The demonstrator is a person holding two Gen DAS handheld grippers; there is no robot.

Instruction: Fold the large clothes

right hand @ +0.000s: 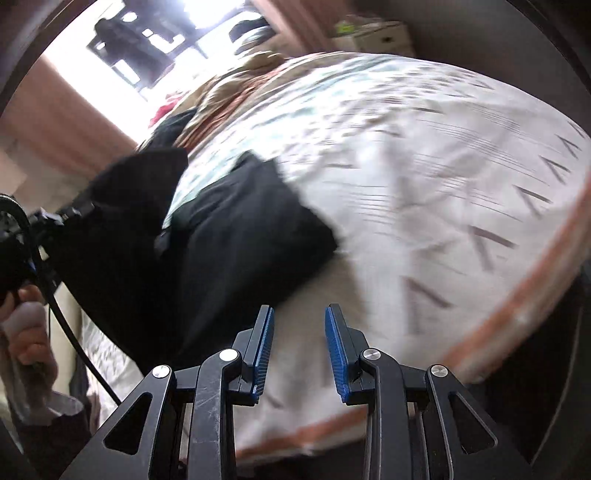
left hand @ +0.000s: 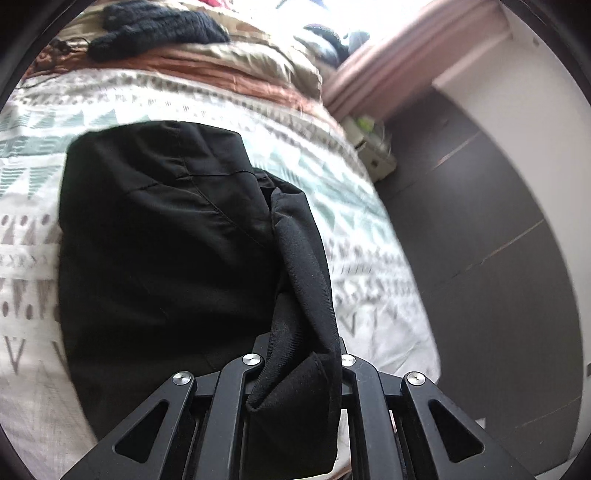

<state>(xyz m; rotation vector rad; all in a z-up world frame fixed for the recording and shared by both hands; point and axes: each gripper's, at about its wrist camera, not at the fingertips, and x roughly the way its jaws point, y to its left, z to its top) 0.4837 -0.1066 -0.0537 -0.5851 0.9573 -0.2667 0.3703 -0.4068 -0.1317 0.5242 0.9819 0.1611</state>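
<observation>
A large black garment (left hand: 159,240) lies partly folded on a bed with a white patterned cover (left hand: 332,177). My left gripper (left hand: 295,369) is shut on a thick edge of the black garment, which drapes over and hides the fingers. In the right wrist view the black garment (right hand: 221,229) lies at the left on the bed cover (right hand: 424,184). My right gripper (right hand: 299,317) is open and empty, its blue pads (right hand: 265,343) just above the cover to the right of the garment. The left hand-held gripper (right hand: 44,221) shows at the far left, holding the cloth.
A dark knitted garment (left hand: 159,26) lies on a beige and brown blanket (left hand: 240,70) at the far end of the bed. A pink curtain (left hand: 406,48) and a white box (left hand: 369,140) stand beside the bed. Dark floor (left hand: 480,221) lies to the right.
</observation>
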